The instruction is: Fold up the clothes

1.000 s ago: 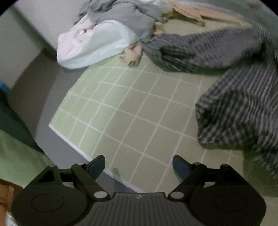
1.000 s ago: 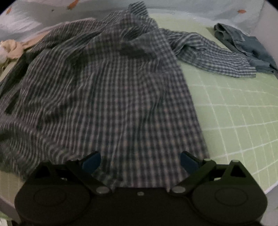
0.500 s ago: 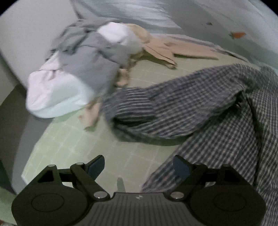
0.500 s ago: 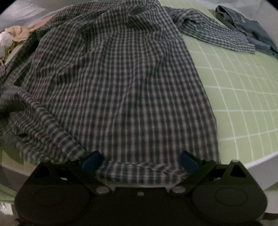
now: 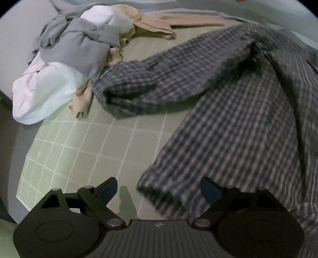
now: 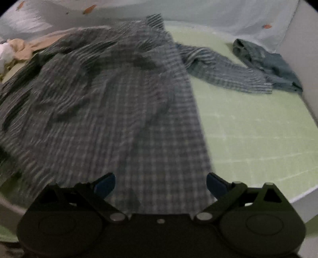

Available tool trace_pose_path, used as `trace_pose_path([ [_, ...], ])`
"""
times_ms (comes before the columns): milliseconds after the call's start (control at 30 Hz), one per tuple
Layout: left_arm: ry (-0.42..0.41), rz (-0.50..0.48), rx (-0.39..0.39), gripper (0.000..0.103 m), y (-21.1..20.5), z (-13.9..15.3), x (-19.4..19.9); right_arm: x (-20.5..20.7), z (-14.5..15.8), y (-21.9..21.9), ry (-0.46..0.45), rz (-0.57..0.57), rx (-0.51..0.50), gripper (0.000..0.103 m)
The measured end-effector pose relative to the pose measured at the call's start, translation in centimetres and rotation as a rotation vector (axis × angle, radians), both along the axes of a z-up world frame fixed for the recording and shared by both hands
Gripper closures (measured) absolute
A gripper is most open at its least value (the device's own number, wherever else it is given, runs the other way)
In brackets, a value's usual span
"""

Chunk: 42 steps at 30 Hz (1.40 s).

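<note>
Dim room, green gridded mat (image 6: 248,123) over the work surface, pale blue sheet with orange specks (image 6: 198,12) behind the mat, grey wall (image 5: 17,35) beside its far-left corner

Both views came from fisheye cameras mounted on the hand-held grippers, each looking forward along its two fingers and steeply down onto the green gridded mat (image 5: 83,154). The left wrist camera hung low over the mat's near left corner, facing across toward the far left edge, where a pile of grey, white and tan clothes (image 5: 79,49) lay. The right wrist camera sat close above the near edge, facing the far right corner and a blue denim garment (image 6: 268,61). Both views shared the checked shirt (image 5: 248,123) (image 6: 119,119): the left saw its left sleeve and hem corner, the right its body and other sleeve.
</note>
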<state>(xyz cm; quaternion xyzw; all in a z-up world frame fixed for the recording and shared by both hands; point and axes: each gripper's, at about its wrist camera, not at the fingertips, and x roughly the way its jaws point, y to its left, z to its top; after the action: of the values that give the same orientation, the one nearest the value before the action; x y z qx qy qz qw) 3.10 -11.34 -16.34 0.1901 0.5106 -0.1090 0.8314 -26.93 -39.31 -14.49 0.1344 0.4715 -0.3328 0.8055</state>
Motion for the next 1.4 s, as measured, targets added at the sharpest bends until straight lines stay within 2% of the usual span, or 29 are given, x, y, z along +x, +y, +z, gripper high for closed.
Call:
trace_pose_path([
  [167,-0.031,-0.132,0.095,0.004,1.4,-0.2,-2.7,0.3,-1.8,-2.5,-0.001,-0.071,0.035,0.004],
  [300,-0.044,-0.118,0.127,0.004,2.5,0.3,-2.8,0.7,-2.9,-3.1,0.051,-0.058,0.001,0.004],
  [400,-0.075,-0.053,0.074,0.004,3.3,1.2,-2.0,0.6,-3.4,-3.1,0.063,-0.036,-0.01,0.008],
  [500,-0.053,0.031,0.004,0.004,3.9,1.4,-0.2,0.5,-3.4,-3.3,0.036,-0.048,0.004,0.014],
  [600,-0.016,0.06,-0.002,0.011,3.2,0.6,1.5,0.7,-3.3,-3.5,0.012,-0.046,0.026,0.032],
  [633,-0.007,0.045,0.001,0.016,2.7,0.4,1.6,0.8,-3.3,-3.6,0.003,-0.049,0.043,0.041],
  [667,0.0,0.03,0.003,0.018,2.2,0.2,1.7,0.9,-3.2,-3.7,-0.006,-0.049,0.061,0.053],
  [700,-0.007,0.021,0.003,0.023,1.8,0.3,1.7,1.0,-3.1,-3.7,-0.012,-0.045,0.073,0.059],
  [733,-0.014,0.013,0.003,0.029,1.4,0.3,1.7,1.2,-3.0,-3.5,-0.008,-0.033,0.07,0.075],
  [767,-0.016,0.007,-0.001,0.034,1.2,0.4,1.6,1.4,-3.0,-3.3,0.003,-0.018,0.061,0.097],
  [800,-0.013,0.009,-0.01,0.049,1.0,0.5,1.5,1.6,-3.0,-3.2,0.011,-0.009,0.052,0.1],
  [833,-0.002,0.014,-0.027,0.066,1.0,0.6,1.3,1.6,-3.0,-3.2,0.018,-0.005,0.042,0.101],
  [867,0.009,0.021,-0.044,0.076,1.0,0.6,1.1,1.6,-2.9,-3.1,0.025,-0.001,0.033,0.101],
  [900,0.018,0.034,-0.052,0.092,1.0,0.6,0.8,1.6,-2.9,-3.1,0.032,0.004,0.023,0.101],
  [967,0.015,0.035,-0.032,0.096,0.7,0.6,-0.3,1.5,-2.8,-3.1,0.049,0.002,-0.005,0.101],
  [1067,0.022,0.036,-0.004,0.099,0.4,0.7,-2.3,0.7,-2.4,-3.9,0.089,-0.048,-0.066,0.101],
  [1133,0.056,0.053,-0.01,0.099,1.1,0.7,-3.2,-0.1,-2.4,-4.8,0.11,-0.086,-0.084,0.101],
  [1300,0.094,0.074,-0.004,0.097,2.2,0.9,-4.5,-0.1,-2.7,-4.8,0.136,-0.093,-0.054,0.1],
  [1333,0.084,0.06,-0.009,0.093,2.1,1.2,-4.6,0.1,-2.7,-4.6,0.139,-0.091,-0.055,0.098],
  [1367,0.075,0.046,-0.014,0.091,2.1,1.5,-4.6,0.3,-2.5,-4.5,0.142,-0.092,-0.057,0.091],
  [1400,0.064,0.032,-0.02,0.084,1.9,1.9,-4.6,0.3,-2.4,-4.4,0.14,-0.092,-0.059,0.085],
])
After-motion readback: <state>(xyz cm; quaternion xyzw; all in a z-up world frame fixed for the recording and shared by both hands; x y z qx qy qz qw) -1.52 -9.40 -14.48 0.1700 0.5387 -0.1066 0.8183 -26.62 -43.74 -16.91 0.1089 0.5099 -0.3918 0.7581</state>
